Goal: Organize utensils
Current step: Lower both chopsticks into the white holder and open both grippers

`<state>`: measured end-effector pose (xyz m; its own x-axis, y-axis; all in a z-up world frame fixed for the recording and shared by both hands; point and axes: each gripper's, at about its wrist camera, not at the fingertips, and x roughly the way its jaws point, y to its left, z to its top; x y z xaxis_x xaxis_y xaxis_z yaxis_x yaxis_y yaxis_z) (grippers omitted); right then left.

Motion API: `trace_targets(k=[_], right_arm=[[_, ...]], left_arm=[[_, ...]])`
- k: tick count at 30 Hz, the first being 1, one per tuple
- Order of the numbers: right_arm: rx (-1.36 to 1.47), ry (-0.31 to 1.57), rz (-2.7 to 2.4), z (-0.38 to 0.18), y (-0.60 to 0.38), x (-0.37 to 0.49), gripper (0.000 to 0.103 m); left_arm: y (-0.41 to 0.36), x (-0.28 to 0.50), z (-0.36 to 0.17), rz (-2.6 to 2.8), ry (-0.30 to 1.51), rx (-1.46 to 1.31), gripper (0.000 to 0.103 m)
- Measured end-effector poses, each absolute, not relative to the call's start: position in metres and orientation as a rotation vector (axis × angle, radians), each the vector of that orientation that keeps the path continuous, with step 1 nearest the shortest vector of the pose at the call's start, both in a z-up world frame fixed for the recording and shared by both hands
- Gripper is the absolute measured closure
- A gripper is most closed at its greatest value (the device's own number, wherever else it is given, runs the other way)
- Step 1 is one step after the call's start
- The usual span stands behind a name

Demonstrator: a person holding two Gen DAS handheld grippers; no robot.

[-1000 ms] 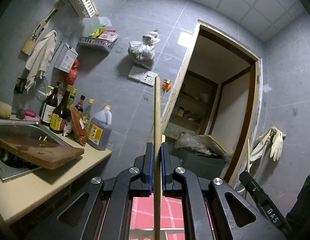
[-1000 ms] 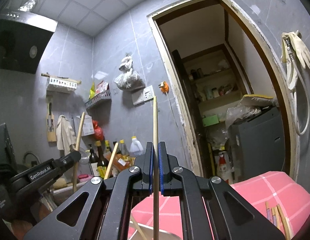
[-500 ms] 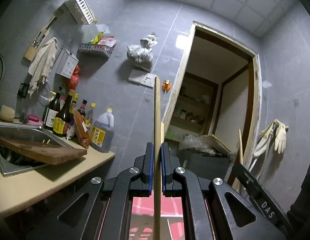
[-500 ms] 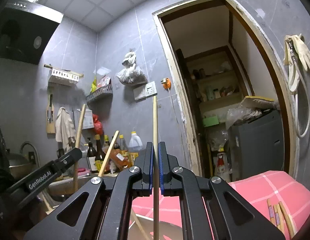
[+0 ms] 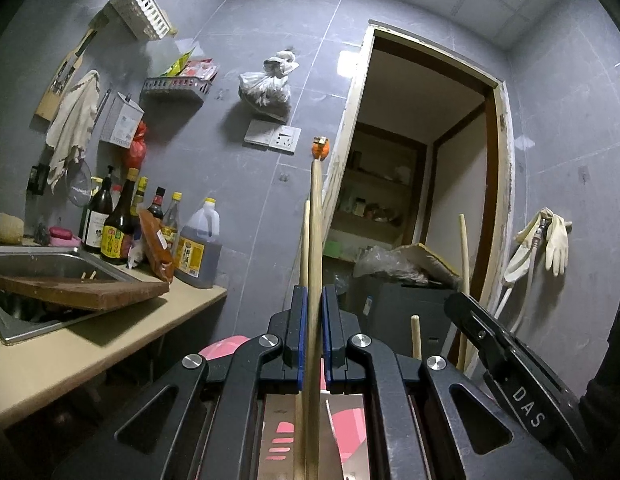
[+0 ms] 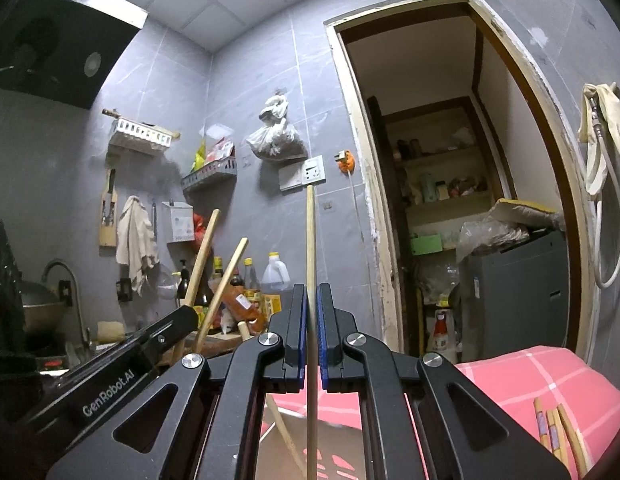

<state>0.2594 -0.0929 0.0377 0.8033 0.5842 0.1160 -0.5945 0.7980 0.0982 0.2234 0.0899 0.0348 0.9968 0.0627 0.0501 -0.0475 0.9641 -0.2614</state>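
Both grippers are clamped tight on a wooden stick each, sticks standing upright. The left gripper [image 5: 314,300] pinches its chopstick [image 5: 316,232], with a second stick just behind it. The right gripper [image 6: 310,300] pinches a thinner chopstick [image 6: 310,248]. Pink checked cloth [image 6: 526,376] lies below; more chopsticks [image 6: 558,432] rest on its right edge. Sauce bottles [image 5: 117,224] crowd the counter [image 5: 81,344] far left.

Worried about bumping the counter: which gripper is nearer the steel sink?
Left. The left gripper sits just right of the sink, beside the counter edge. The right gripper is farther out; in its view the left gripper stands between it and the sink side.
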Motion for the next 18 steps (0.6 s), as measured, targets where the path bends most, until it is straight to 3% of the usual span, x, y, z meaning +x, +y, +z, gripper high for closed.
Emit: trace_targets(k=[18], right_arm=[[0.134, -0.089, 0.637, 0.036, -0.096, 0.256, 0.097]], left_arm=[[0.095, 0.210, 0.037, 0.007, -0.024, -0.291, 0.097]])
